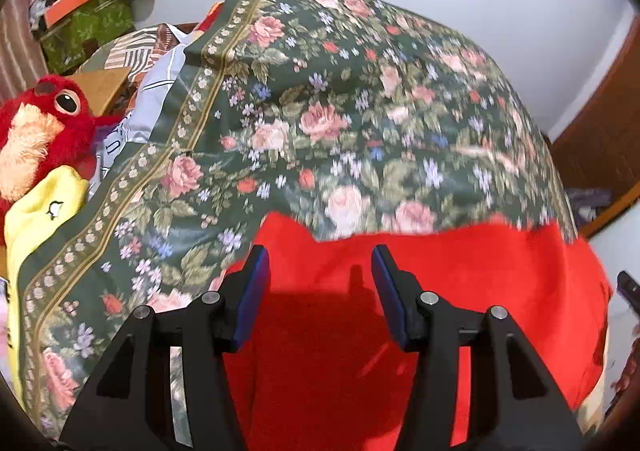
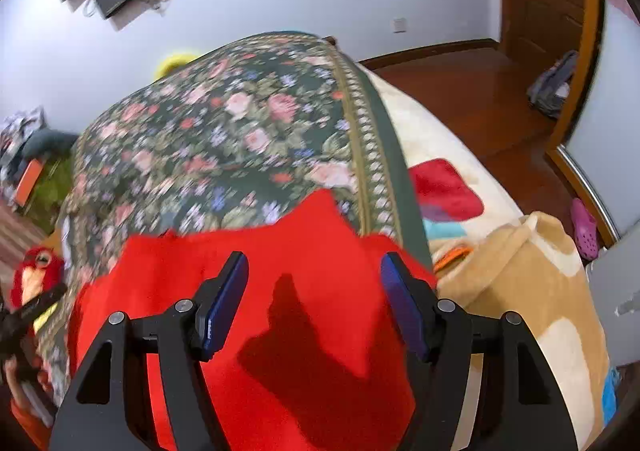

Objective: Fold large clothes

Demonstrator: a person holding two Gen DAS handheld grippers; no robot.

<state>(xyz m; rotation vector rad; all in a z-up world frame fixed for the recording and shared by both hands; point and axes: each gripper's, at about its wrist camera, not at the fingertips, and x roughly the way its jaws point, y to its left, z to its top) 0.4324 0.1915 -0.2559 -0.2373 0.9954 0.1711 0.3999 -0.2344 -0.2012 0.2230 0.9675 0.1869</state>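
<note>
Left claw (image 1: 320, 271), left wrist view: jaws apart, nothing between the pads, hovering over the red garment (image 1: 440, 291). Garment lies spread on the floral bedspread (image 1: 320, 111), its far edge ragged against the flowers. Red plush toy (image 1: 36, 131) and a yellow cloth (image 1: 36, 219) sit at the bed's left side, apart from the garment.

Right claw (image 2: 314, 279), right wrist view: also released, empty, above the same red garment (image 2: 320, 243), near its right edge. A beige blanket (image 2: 520, 271) lies just beside that edge.

Judgement: next step is the grasp. Each claw should pinch one layer at a corner or edge, symmetric on both sides, avoiding the bedspread beneath. Lift evenly so the fold line stays straight.
</note>
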